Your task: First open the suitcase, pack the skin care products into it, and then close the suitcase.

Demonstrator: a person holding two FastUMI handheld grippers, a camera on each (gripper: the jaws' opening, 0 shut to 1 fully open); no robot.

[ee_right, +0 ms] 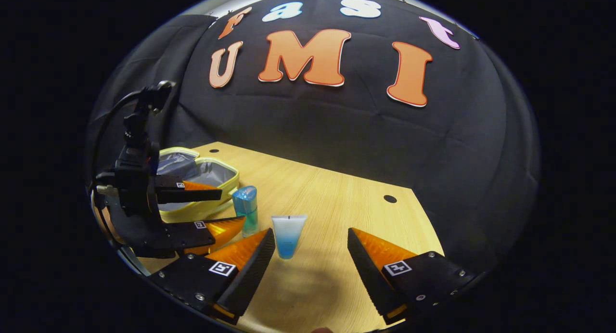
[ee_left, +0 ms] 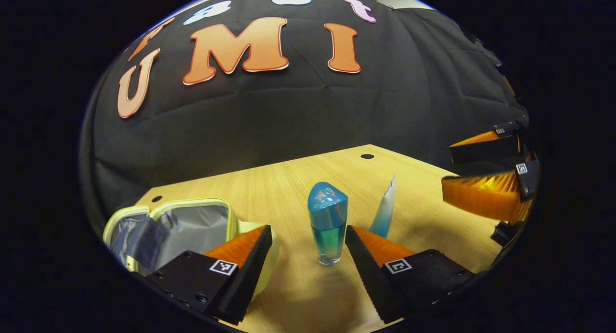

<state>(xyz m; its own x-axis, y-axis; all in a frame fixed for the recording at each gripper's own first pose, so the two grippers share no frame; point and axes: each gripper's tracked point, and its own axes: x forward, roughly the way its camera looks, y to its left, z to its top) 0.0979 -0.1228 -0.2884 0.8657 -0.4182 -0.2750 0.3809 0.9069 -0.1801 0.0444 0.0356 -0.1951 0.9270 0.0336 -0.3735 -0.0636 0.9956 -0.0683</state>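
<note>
With the suitcase (ee_left: pixel 185 227) already lying unzipped, its grey lining showing, the opening step looks done, and nothing can be made out inside it yet. So the packing is where we are, by my reading, and both skin care products are on the table (ee_left: pixel 288 179) waiting.

Left gripper (ee_left: pixel 308 241) first: its fingers are spread wide, gripping nothing, and the blue bottle (ee_left: pixel 327 224) stands upright right between them, just ahead of the tips, with neither finger touching it. The suitcase sits off beyond its left finger, near at hand. Behind the bottle and toward the right finger stands the tube (ee_left: pixel 385 212), upright too.

Over to the right gripper (ee_right: pixel 310 249): also wide apart and empty. The tube (ee_right: pixel 288 235) stands cap-down just ahead, closer to its left finger than its right, not touched. Further left from here I see the bottle (ee_right: pixel 245 205), the left gripper (ee_right: pixel 221 208) framing it, and the suitcase (ee_right: pixel 202 179) behind.

My call: one step down, two items still to grab and drop in, then the lid to close. Each claw seems lined up on its own item.
</note>
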